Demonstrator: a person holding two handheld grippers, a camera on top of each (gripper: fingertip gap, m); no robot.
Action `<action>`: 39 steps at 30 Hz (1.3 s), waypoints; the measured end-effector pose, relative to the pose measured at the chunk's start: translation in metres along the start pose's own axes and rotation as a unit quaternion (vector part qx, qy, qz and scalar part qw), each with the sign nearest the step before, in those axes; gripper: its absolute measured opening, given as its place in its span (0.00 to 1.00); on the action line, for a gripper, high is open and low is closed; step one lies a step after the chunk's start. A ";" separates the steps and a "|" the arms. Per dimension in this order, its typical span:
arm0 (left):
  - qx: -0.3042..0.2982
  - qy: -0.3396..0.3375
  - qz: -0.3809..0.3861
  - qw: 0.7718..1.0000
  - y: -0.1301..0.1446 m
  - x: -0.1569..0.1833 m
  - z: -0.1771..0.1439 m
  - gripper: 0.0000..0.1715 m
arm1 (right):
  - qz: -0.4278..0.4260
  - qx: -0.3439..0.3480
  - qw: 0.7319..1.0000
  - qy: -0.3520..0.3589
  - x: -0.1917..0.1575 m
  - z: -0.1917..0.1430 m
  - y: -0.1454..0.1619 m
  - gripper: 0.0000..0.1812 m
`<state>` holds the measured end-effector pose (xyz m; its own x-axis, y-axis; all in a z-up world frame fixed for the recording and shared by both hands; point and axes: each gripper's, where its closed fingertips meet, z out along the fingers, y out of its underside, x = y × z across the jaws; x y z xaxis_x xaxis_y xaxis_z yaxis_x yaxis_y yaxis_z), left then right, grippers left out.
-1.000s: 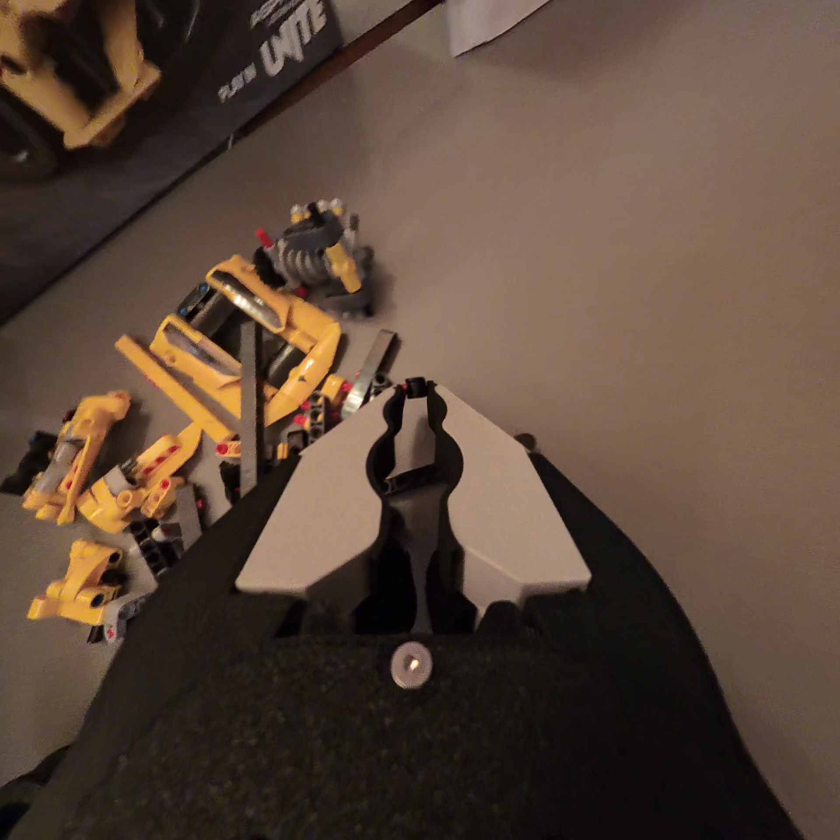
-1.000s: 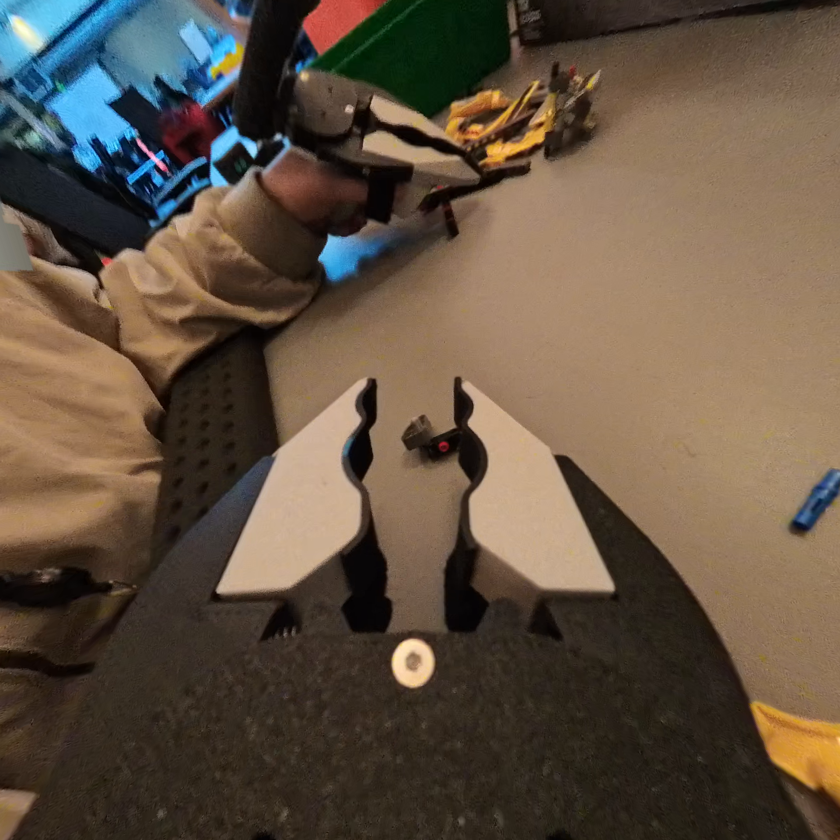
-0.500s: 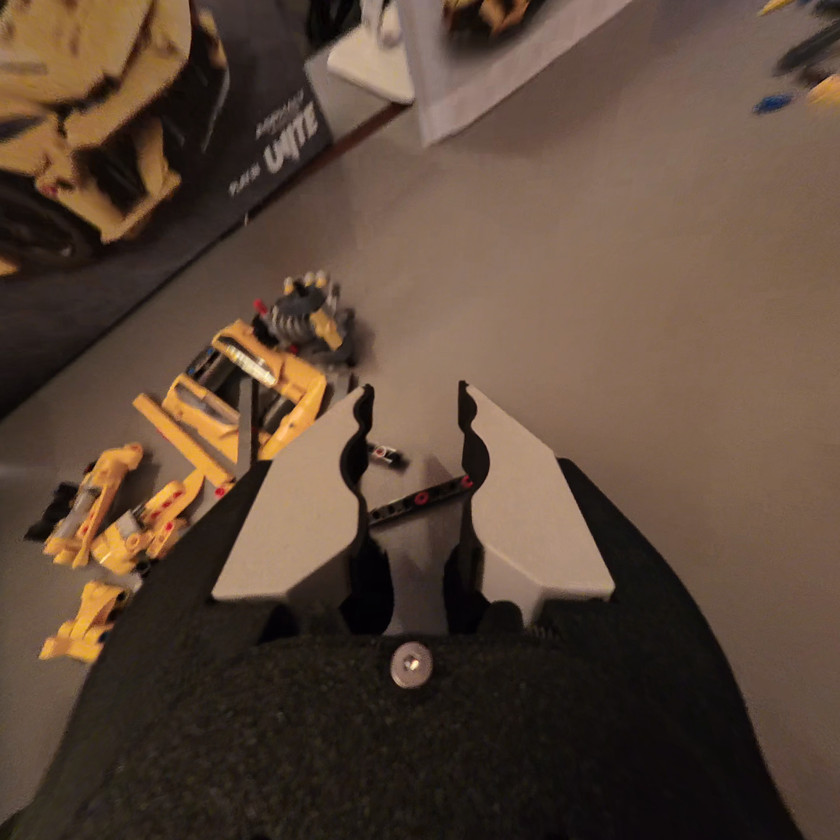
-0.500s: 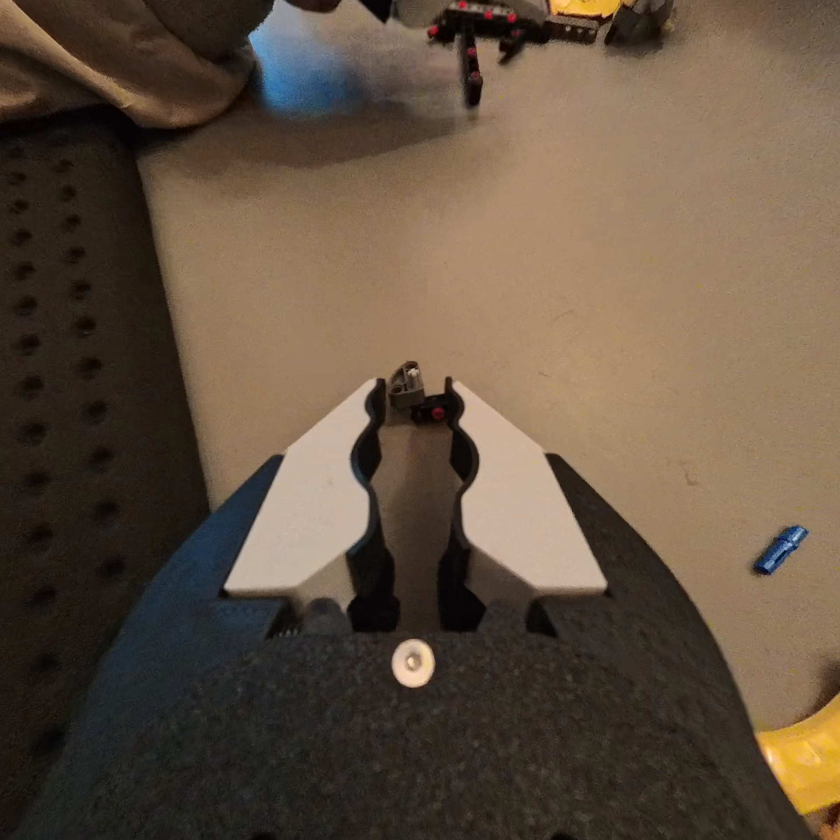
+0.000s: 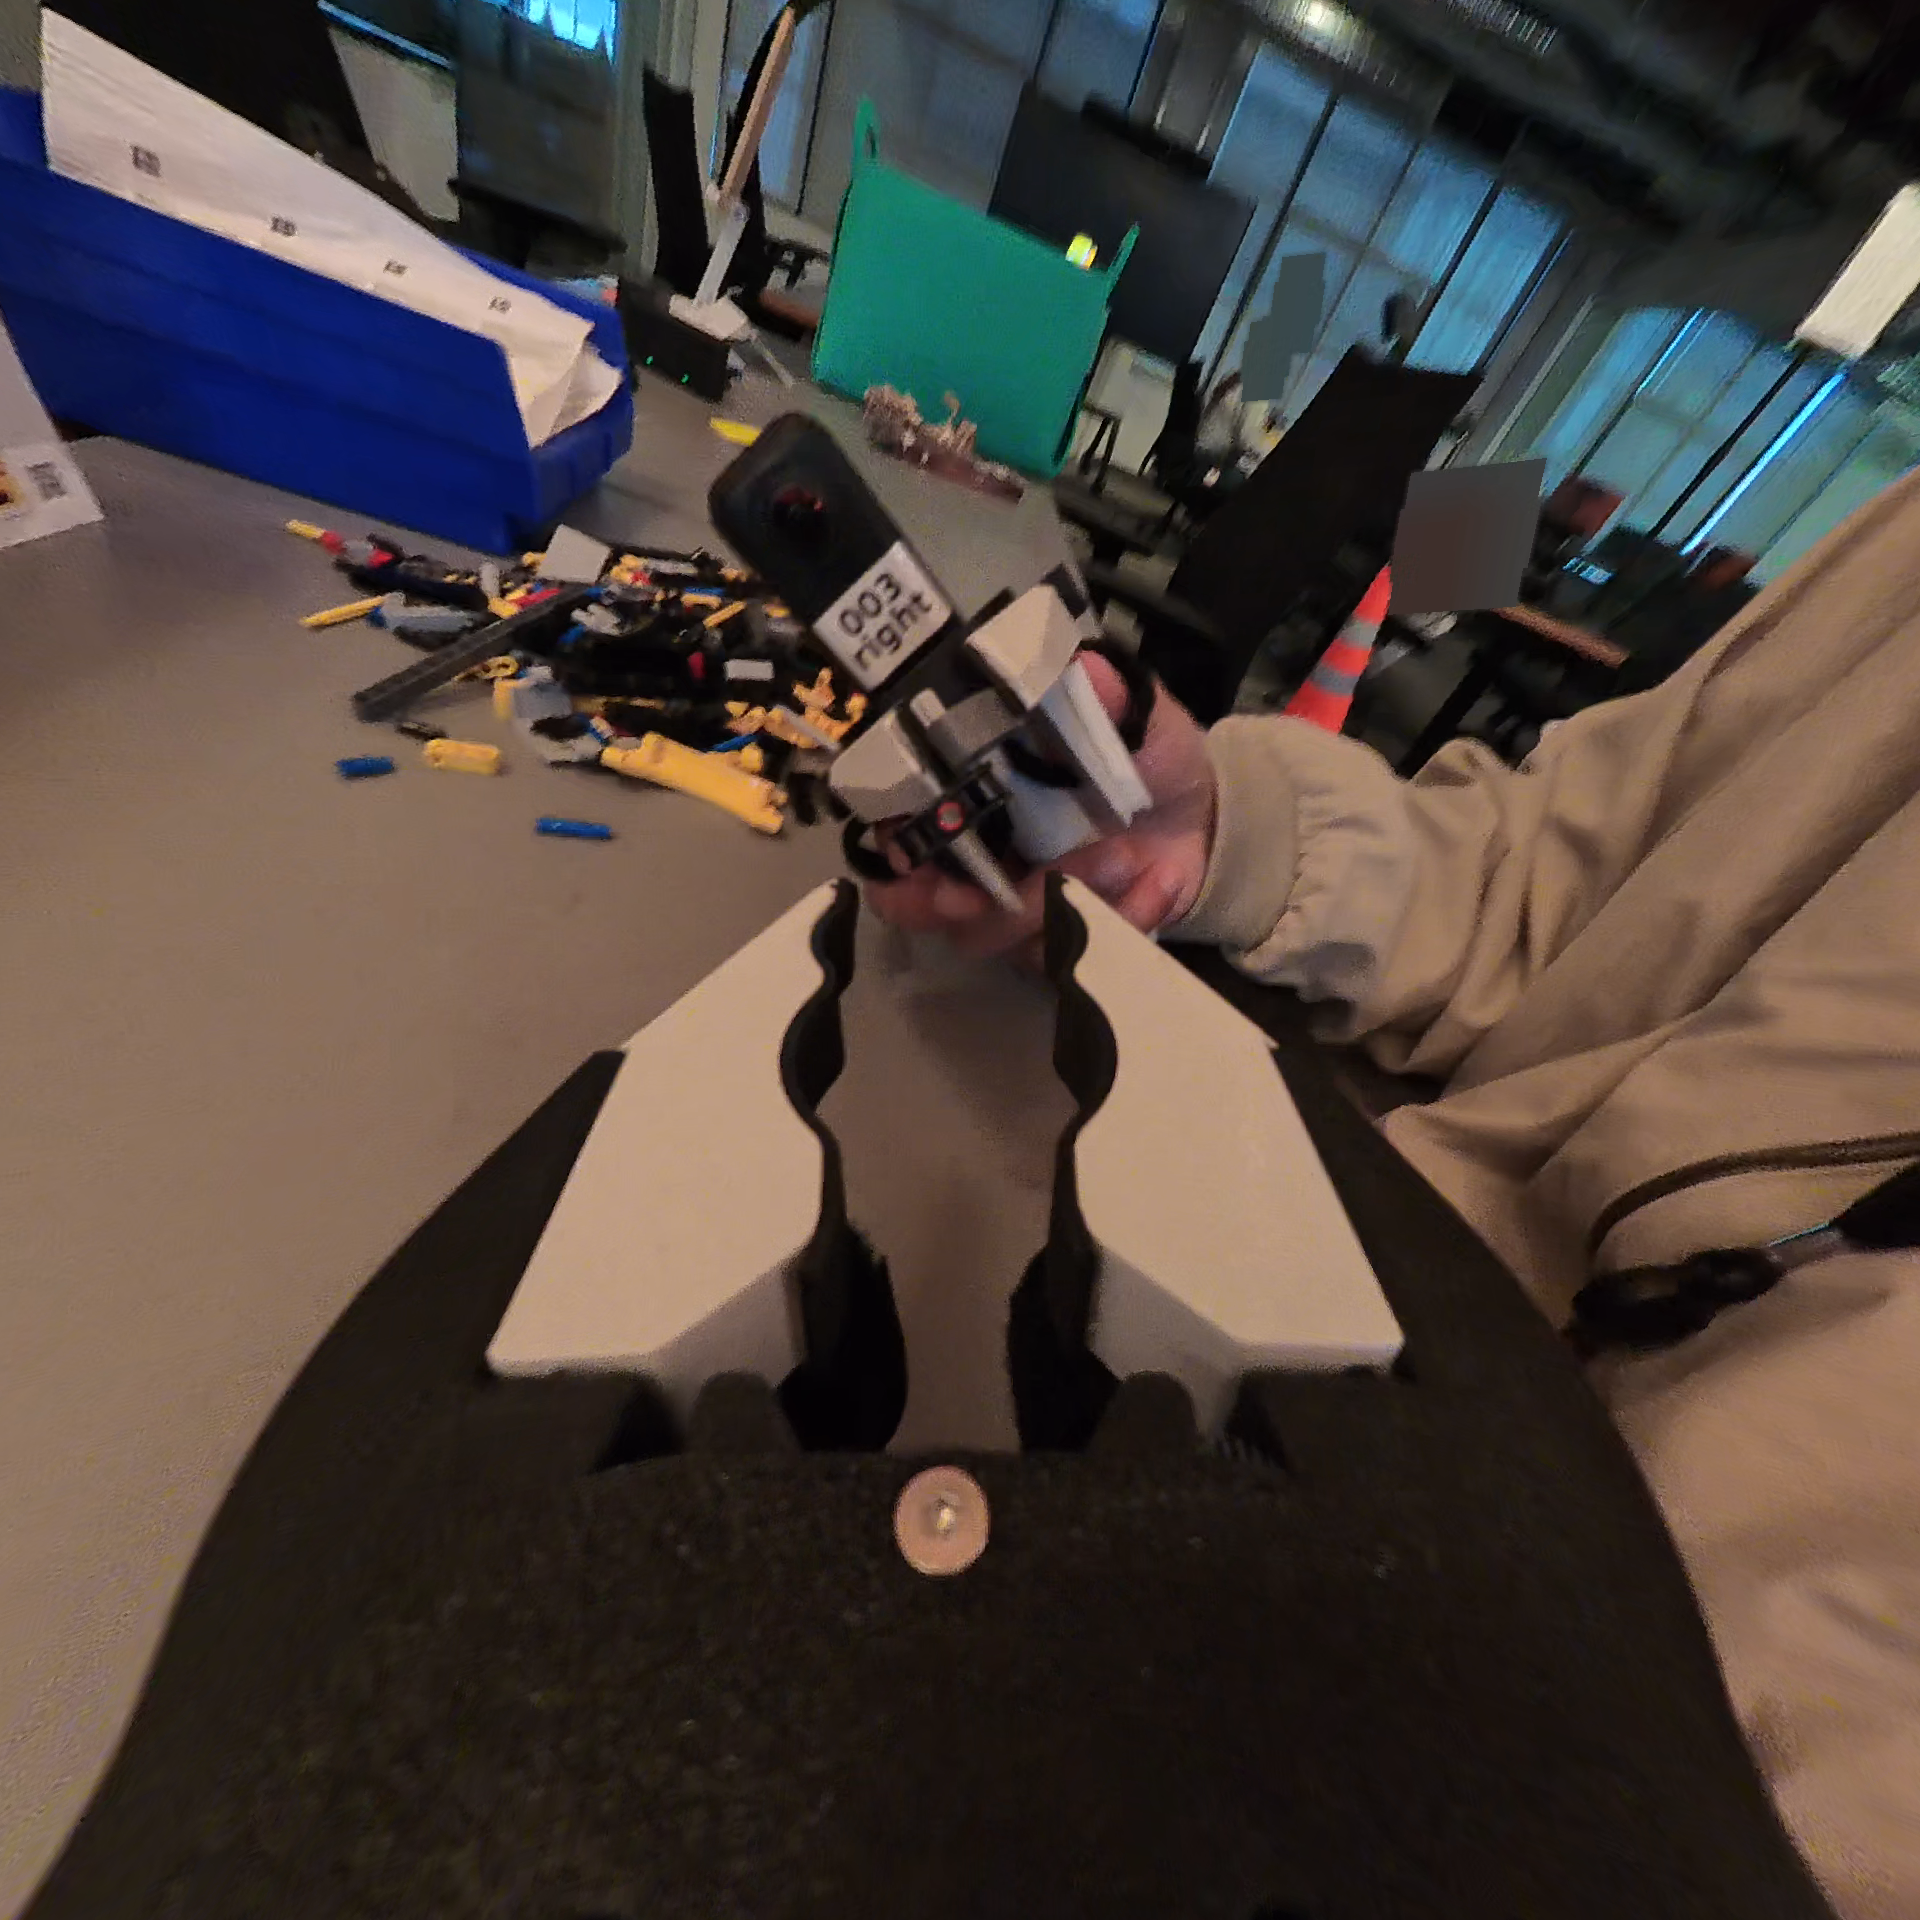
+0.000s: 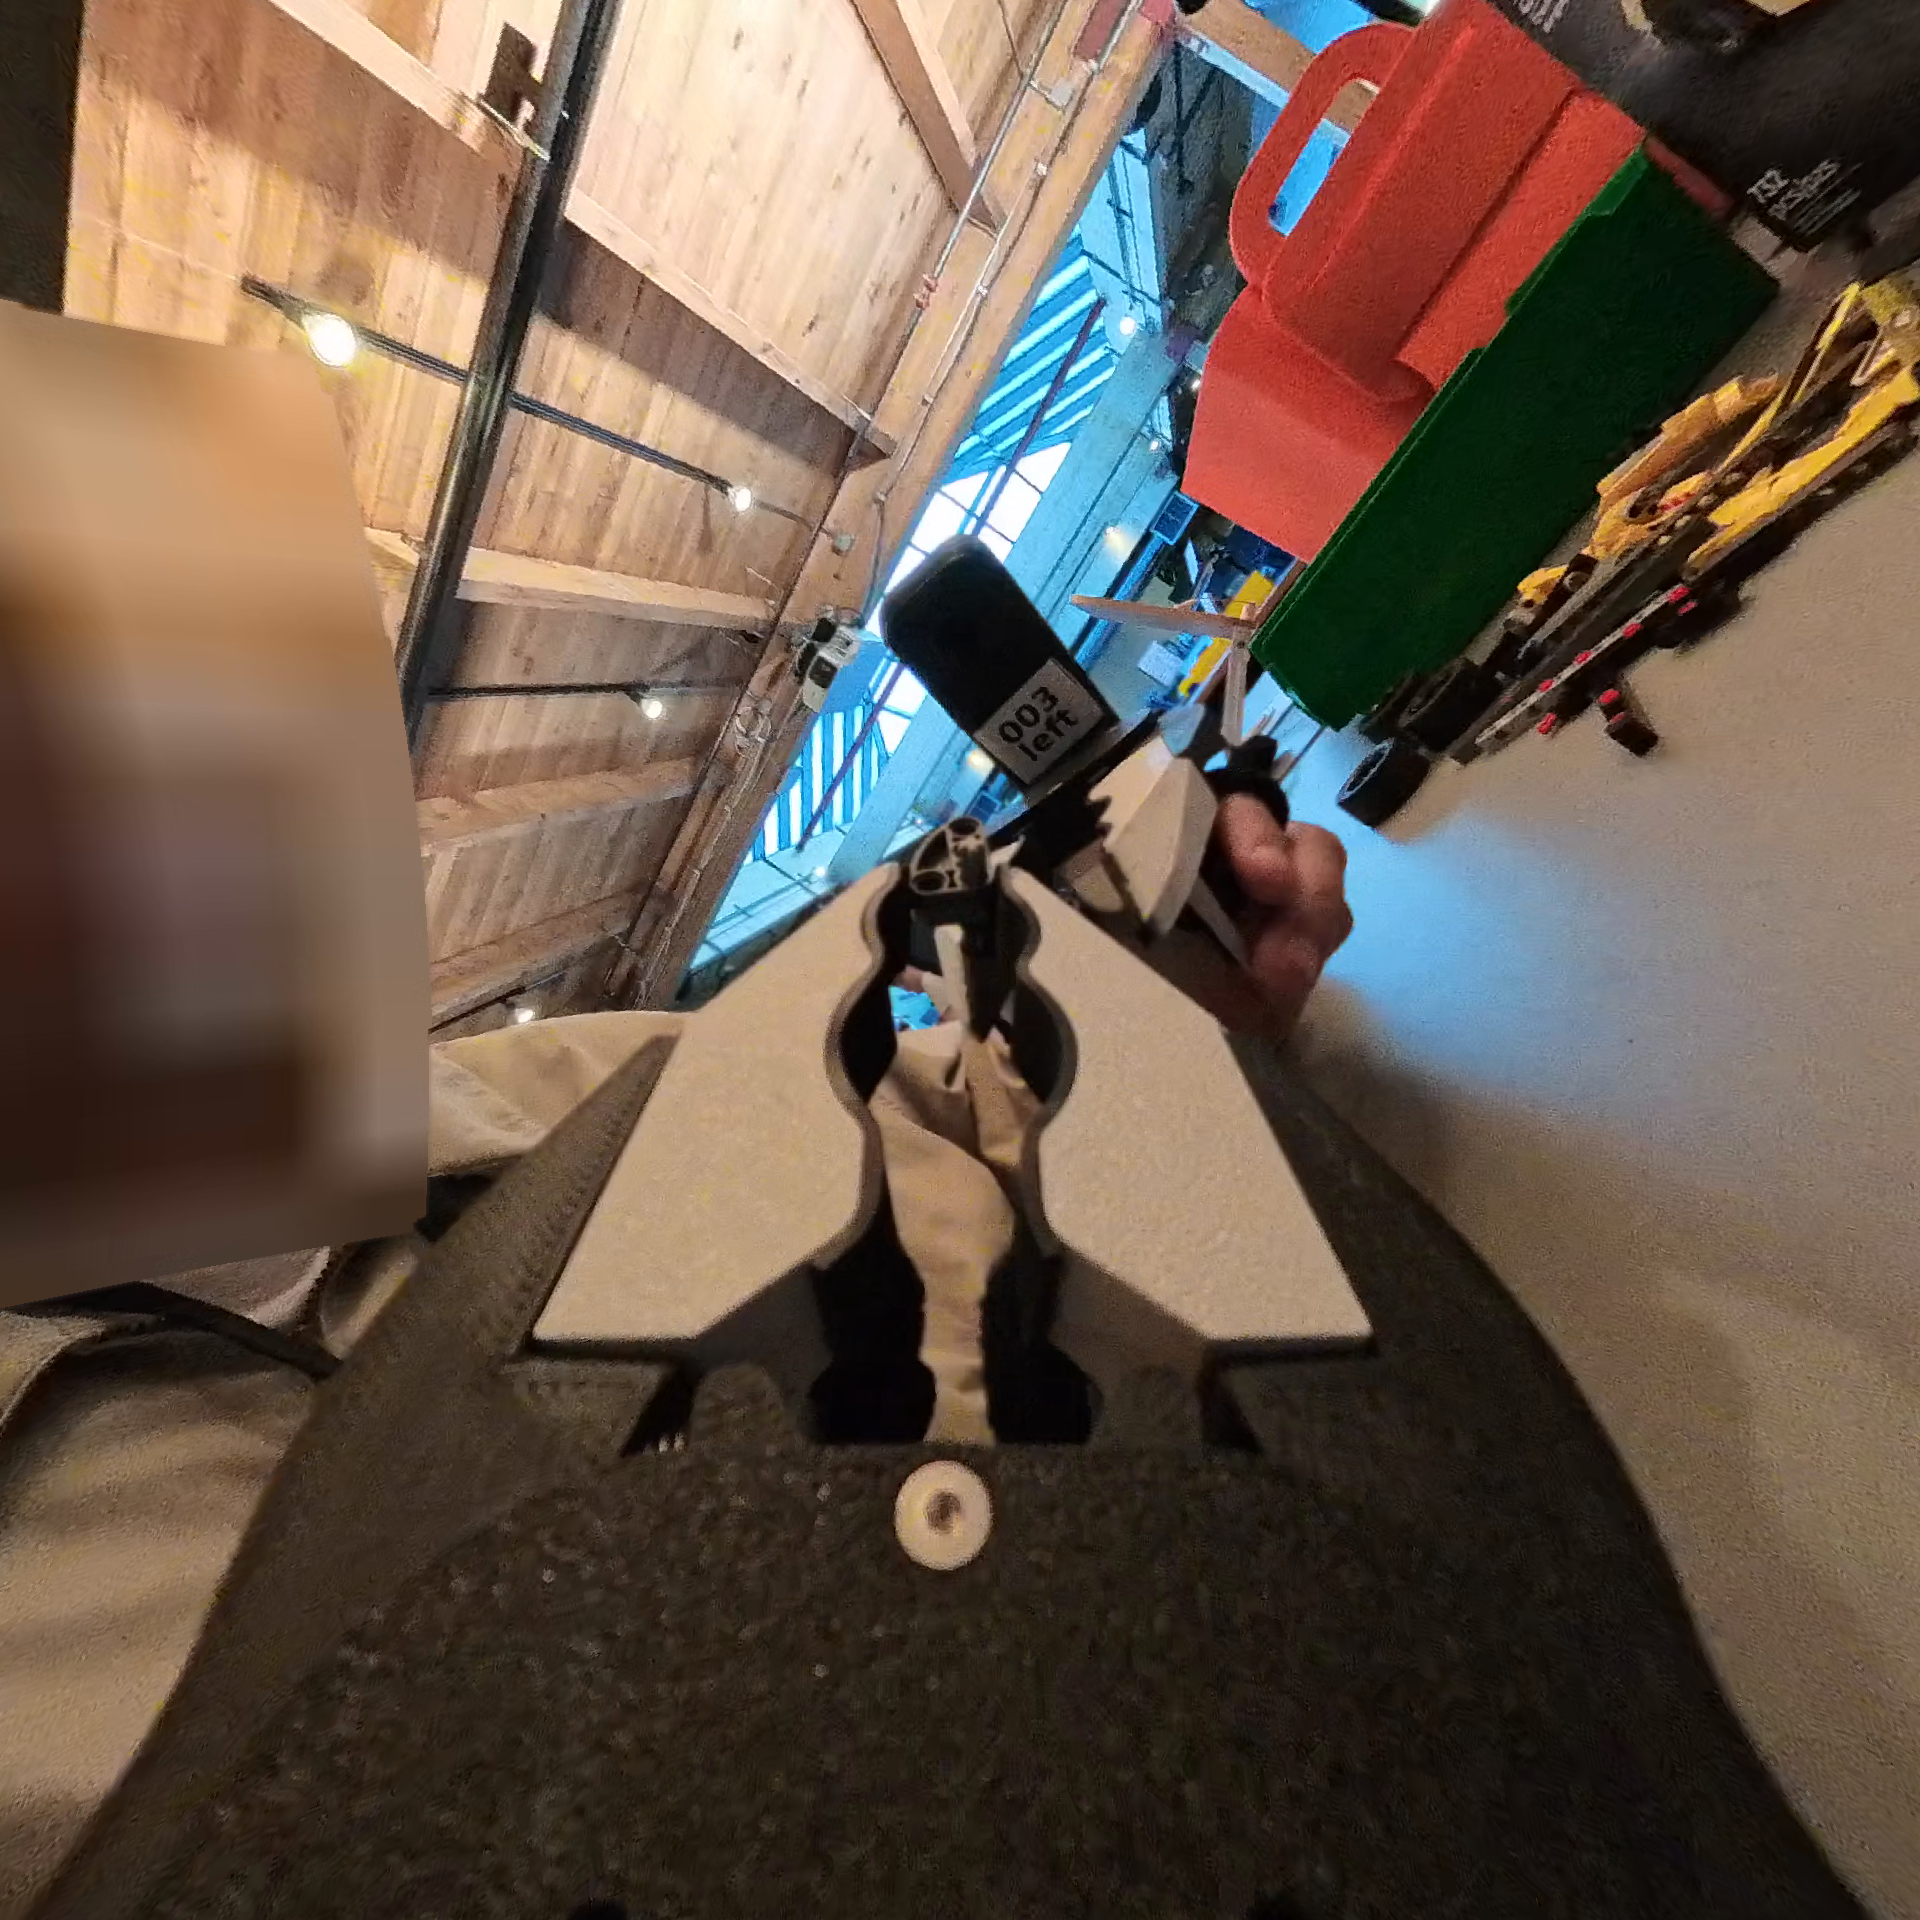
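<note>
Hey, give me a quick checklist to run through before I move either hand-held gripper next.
1. Right hand-held gripper shut on the small black piece: ok.
2. Left hand-held gripper open and empty: ok.
3. Red pin on the held piece visible: ok.
4. Gap between the two grippers: cannot tell.
5. Pile of loose parts on the table away from both grippers: ok.

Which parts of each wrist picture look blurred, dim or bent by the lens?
Left wrist view: dim light, sharp left gripper, soft brick pile, background lines bowed by the wide lens. Right wrist view: tilted scene, right gripper sharp, bright ceiling lamps, mosaic patch at left, yellow model blurred.
</note>
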<state>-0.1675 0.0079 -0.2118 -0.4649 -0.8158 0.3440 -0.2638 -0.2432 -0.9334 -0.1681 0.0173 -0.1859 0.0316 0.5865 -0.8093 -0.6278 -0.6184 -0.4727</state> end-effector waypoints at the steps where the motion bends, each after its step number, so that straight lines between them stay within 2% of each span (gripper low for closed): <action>1: 0.004 0.000 -0.005 1.000 -0.001 0.000 0.002 0.21 | -0.003 0.002 1.000 0.004 0.001 0.002 0.000 0.08; 6: 0.012 -0.024 -0.032 0.999 -0.004 -0.007 0.005 0.21 | -0.055 -0.019 0.997 0.043 0.007 0.007 0.006 0.08; 7: 0.012 -0.017 -0.043 0.999 -0.004 -0.006 0.005 0.20 | -0.061 -0.023 0.997 0.050 0.009 0.007 0.007 0.07; 8: 0.010 -0.013 -0.055 0.998 -0.003 -0.007 0.005 0.15 | -0.068 -0.026 0.996 0.059 0.011 0.008 0.007 0.08; 11: 0.011 -0.007 -0.081 0.997 -0.002 -0.007 0.004 0.14 | -0.090 -0.031 0.993 0.075 0.013 0.008 0.007 0.07; 16: -0.007 -0.038 -0.019 0.999 0.003 -0.006 0.008 0.14 | -0.070 -0.039 0.995 0.066 0.012 0.003 0.009 0.07; 22: -0.021 -0.062 0.019 0.998 0.001 -0.007 0.010 0.14 | -0.062 0.002 0.997 0.056 0.010 -0.003 -0.005 0.07; 23: -0.049 -0.060 0.031 0.996 0.011 -0.006 0.011 0.13 | -0.061 0.052 0.996 0.039 0.003 -0.010 -0.022 0.07; 24: -0.071 -0.075 0.052 0.993 0.021 -0.007 0.012 0.14 | -0.059 0.129 0.989 0.029 -0.002 -0.031 -0.050 0.07; 26: -0.049 -0.087 0.077 0.992 0.016 -0.004 0.009 0.14 | -0.074 0.145 0.982 0.094 0.012 -0.064 -0.070 0.07; 28: -0.055 -0.105 0.104 0.988 0.014 -0.008 0.009 0.14 | -0.089 0.136 0.980 0.117 0.013 -0.072 -0.072 0.07; 29: -0.060 -0.122 0.121 0.983 0.015 -0.013 0.008 0.14 | -0.103 0.122 0.974 0.161 0.023 -0.075 -0.069 0.08; 31: -0.070 -0.142 0.145 0.977 0.018 -0.018 0.007 0.14 | -0.139 0.082 0.946 0.280 0.049 -0.088 -0.066 0.08; 32: -0.076 -0.158 0.155 0.972 0.020 -0.023 0.006 0.14 | -0.178 0.063 0.917 0.351 0.057 -0.103 -0.070 0.08; 33: -0.083 -0.177 0.171 0.966 0.022 -0.028 0.004 0.14 | -0.230 0.036 0.870 0.434 0.065 -0.122 -0.075 0.08; 35: -0.089 -0.211 0.217 0.949 0.020 -0.036 0.000 0.14 | -0.323 -0.035 0.735 0.596 0.074 -0.173 -0.089 0.08; 36: -0.088 -0.222 0.233 0.943 0.018 -0.038 -0.002 0.14 | -0.351 -0.056 0.674 0.648 0.072 -0.196 -0.096 0.08; 37: -0.088 -0.225 0.238 0.941 0.017 -0.037 -0.002 0.14 | -0.370 -0.062 0.632 0.678 0.068 -0.212 -0.103 0.08; 39: -0.083 -0.218 0.231 0.944 0.016 -0.034 0.000 0.14 | -0.387 -0.070 0.602 0.695 0.061 -0.227 -0.107 0.08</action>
<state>-0.1559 0.0321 -0.2384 -0.1792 -0.9621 -0.2055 -0.2627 0.2481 -0.9324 0.0778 0.0011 -0.2641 0.9538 -0.2171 0.2075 0.0610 -0.5364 -0.8417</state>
